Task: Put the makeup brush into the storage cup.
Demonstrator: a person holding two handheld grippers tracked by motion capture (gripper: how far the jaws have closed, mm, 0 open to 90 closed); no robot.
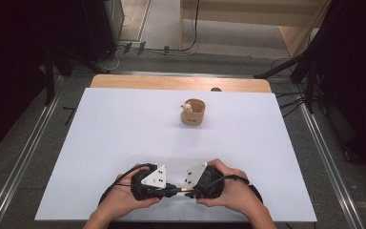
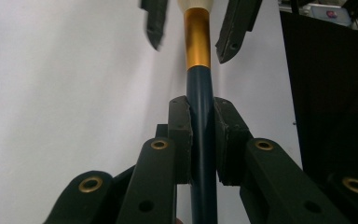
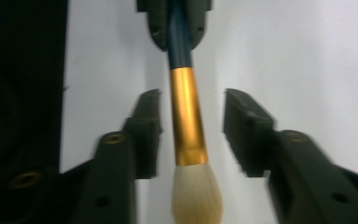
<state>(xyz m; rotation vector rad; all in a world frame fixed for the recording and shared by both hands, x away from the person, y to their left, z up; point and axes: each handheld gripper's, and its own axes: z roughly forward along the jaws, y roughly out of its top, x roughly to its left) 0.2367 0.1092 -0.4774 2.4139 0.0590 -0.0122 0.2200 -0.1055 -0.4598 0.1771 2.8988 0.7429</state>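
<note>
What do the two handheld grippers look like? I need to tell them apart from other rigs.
Both the left gripper and right gripper are black, each topped by a grey three-cornered plate dotted with small holes, with a black cable trailing back. Their angular black jaws carry brass-ringed pivot holes. The forearms are bare, no sleeves.

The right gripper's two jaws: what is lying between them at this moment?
In the right gripper view, the brush passes between the open jaws of the right gripper, its gold band level with the pads, untouched. The left gripper clamps its dark handle.
</note>
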